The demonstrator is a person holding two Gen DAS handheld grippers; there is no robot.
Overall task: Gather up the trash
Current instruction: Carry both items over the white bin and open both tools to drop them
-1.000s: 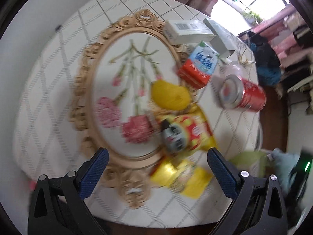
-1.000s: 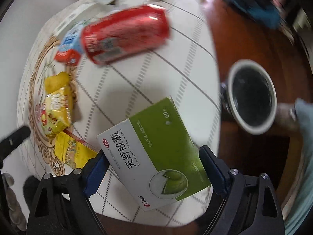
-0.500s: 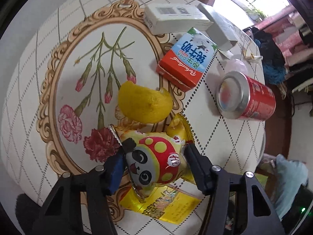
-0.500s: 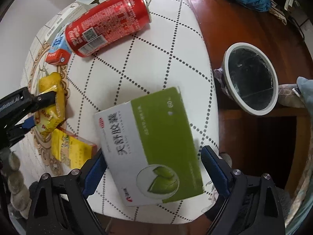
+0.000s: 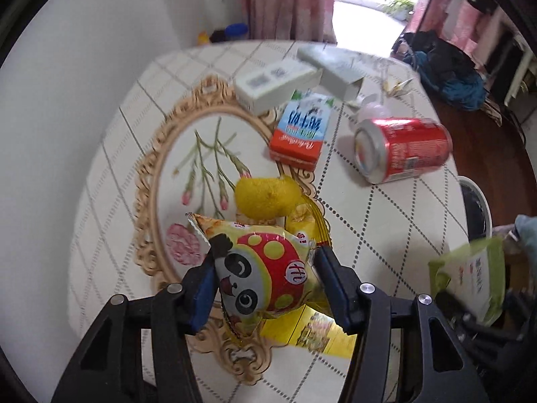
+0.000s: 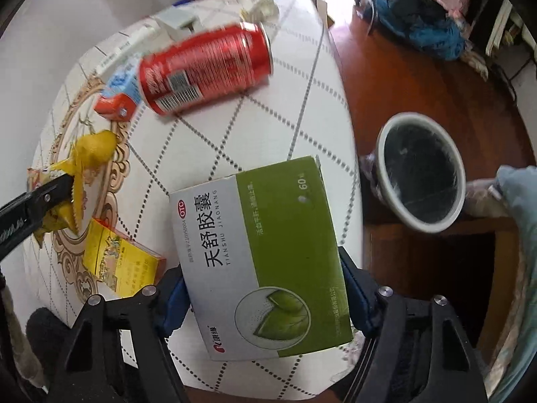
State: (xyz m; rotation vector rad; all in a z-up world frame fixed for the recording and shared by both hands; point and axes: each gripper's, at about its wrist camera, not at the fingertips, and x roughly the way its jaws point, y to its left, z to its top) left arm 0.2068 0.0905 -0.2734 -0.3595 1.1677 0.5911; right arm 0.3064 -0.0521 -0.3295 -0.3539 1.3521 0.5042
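My left gripper (image 5: 265,254) has its jaws closing, and the pads press both sides of a yellow panda snack bag (image 5: 268,278) lifted a little off the table. In the right wrist view my right gripper (image 6: 265,282) is closing too, its blue pads against the sides of a green and white medicine box (image 6: 268,235) held above the table edge. A red can (image 5: 402,149) lies on its side. Near it are a milk carton (image 5: 302,131), a crumpled yellow wrapper (image 5: 265,198) and a flat yellow box (image 6: 120,262).
A round table (image 5: 110,168) with a chequered cloth and a floral gold-framed centre carries the litter. White cardboard boxes (image 5: 275,84) lie at its far side. A black-lined bin (image 6: 421,174) stands on the wooden floor to the right. Blue clothing (image 6: 433,30) is heaped beyond.
My left gripper went from wide open to closed on the panda bag and then rose with it. The right gripper's jaws drew in against the green box.
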